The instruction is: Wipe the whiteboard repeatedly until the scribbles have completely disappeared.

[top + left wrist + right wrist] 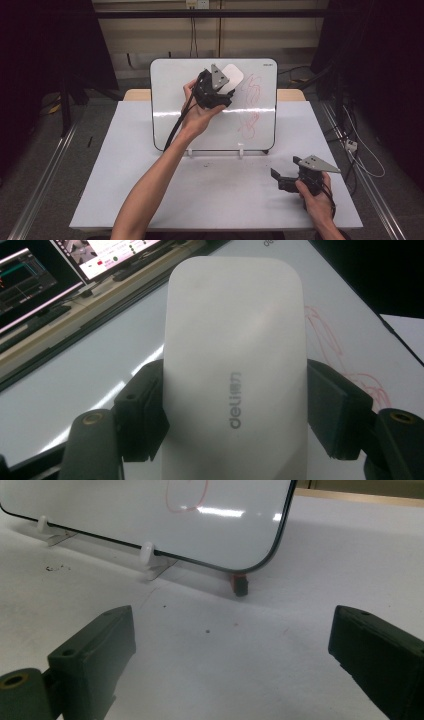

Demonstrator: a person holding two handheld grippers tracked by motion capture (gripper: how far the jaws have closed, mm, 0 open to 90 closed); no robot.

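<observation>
White table (150, 200) bearing an upright whiteboard (170, 100) on small feet, red scribbles (252, 105) on its right half. White Deli board eraser (235, 365) pressed flat against the board's upper middle, clamped at both sides by the left gripper (220, 90). Right gripper (285, 180) resting low on the table, jaws spread wide, empty.

the left gripper (235, 415) clamps a white eraser (235, 365) between its two black jaws, held against the whiteboard (100, 365). red scribbles (345, 355) mark the board beside it. monitors (60, 265) glow beyond.
</observation>
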